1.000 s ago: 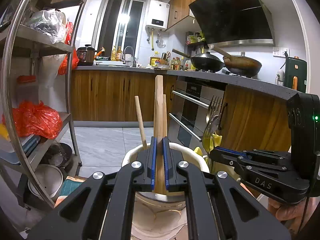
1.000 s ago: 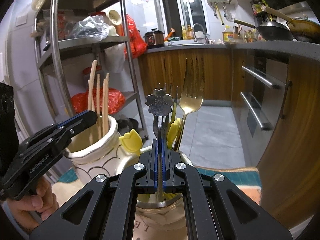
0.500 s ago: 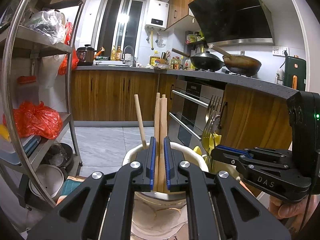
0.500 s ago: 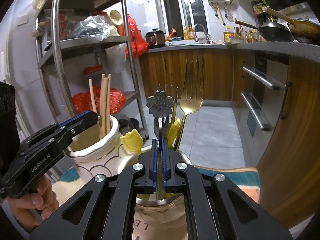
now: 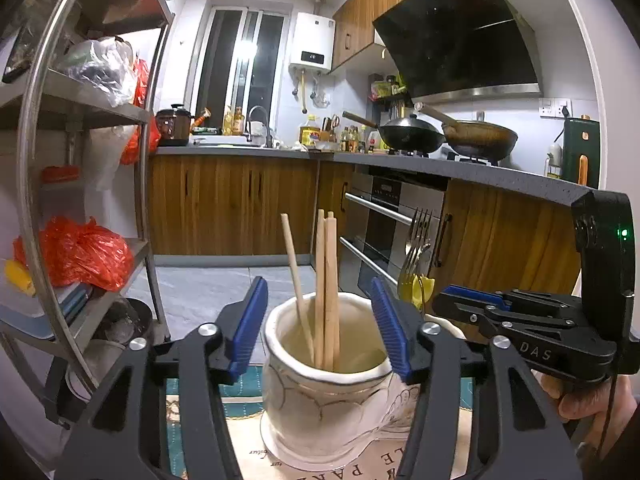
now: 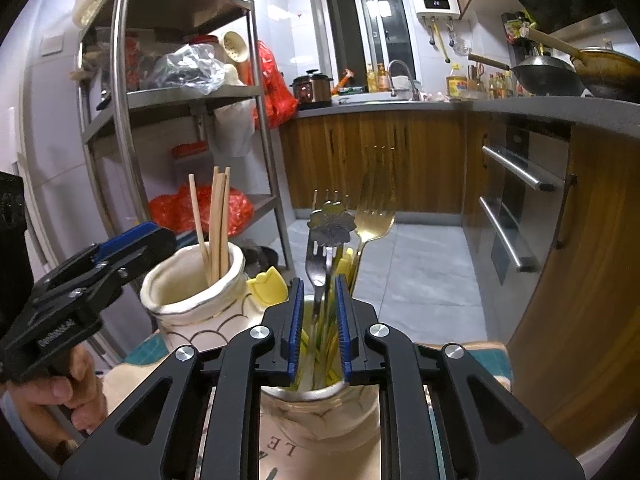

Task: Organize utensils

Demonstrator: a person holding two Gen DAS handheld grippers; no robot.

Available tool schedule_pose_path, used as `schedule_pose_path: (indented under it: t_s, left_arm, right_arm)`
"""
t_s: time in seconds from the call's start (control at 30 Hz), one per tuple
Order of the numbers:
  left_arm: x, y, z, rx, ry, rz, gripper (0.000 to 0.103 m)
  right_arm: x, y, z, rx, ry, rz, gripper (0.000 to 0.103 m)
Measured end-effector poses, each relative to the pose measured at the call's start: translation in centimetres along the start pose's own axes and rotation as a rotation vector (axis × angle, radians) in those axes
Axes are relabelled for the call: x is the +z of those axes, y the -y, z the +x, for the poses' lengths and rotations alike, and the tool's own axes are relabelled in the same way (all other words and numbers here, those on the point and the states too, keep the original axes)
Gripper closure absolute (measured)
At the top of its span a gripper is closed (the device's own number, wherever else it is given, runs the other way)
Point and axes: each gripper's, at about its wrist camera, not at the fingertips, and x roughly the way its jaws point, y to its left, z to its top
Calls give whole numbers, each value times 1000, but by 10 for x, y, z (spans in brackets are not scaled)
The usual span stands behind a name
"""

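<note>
A white ceramic jar (image 5: 332, 396) holds several wooden chopsticks (image 5: 326, 280). My left gripper (image 5: 320, 324) is open wide just in front of the jar's rim, holding nothing. In the right wrist view a second white holder (image 6: 320, 404) holds a flower-ended silver utensil (image 6: 330, 228), a silver fork (image 6: 316, 268), a gold fork (image 6: 372, 228) and yellow-handled pieces. My right gripper (image 6: 319, 320) is open, its blue pads on either side of the silver utensil's stem without touching it. The chopstick jar (image 6: 192, 296) stands to its left.
Both holders stand on a patterned mat (image 5: 248, 452) with a teal border. A steel shelf rack (image 6: 120, 120) with bags and pots is on the left. Wooden cabinets and an oven (image 6: 516, 216) are on the right. The tiled floor (image 6: 420, 268) lies beyond.
My left gripper opened wide and let go of the chopsticks, which dropped into the jar. My right gripper opened and let go of the flower-ended utensil, which now stands in its holder.
</note>
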Motion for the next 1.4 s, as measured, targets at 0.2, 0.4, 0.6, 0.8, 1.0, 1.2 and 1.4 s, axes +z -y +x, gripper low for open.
schedule_pose_path:
  t_s: [0.2, 0.4, 0.6, 0.8, 1.0, 1.2, 1.4]
  left_arm:
    - [1, -4, -12, 6, 6, -10, 34]
    - [-6, -5, -29, 14, 21, -25, 11]
    - [-17, -5, -46, 24, 43, -33, 6]
    - [-36, -8, -56, 46, 43, -48, 6]
    - [-52, -8, -65, 38, 74, -62, 6]
    - [-57, -3, -70, 26, 99, -54, 6]
    - [-62, 3, -68, 38, 96, -17, 6]
  right_arm:
    - [-9, 5, -14, -17, 26, 18, 64]
    - [-20, 5, -35, -31, 72, 23, 45]
    - [-36, 2, -56, -47, 157, 15, 14]
    - [-57, -4, -65, -83, 209, 3, 7]
    - [-69, -14, -67, -98, 243, -23, 6]
    - [-74, -18, -67, -109, 258, -49, 6]
    - [-77, -12, -69, -116, 262, -17, 5]
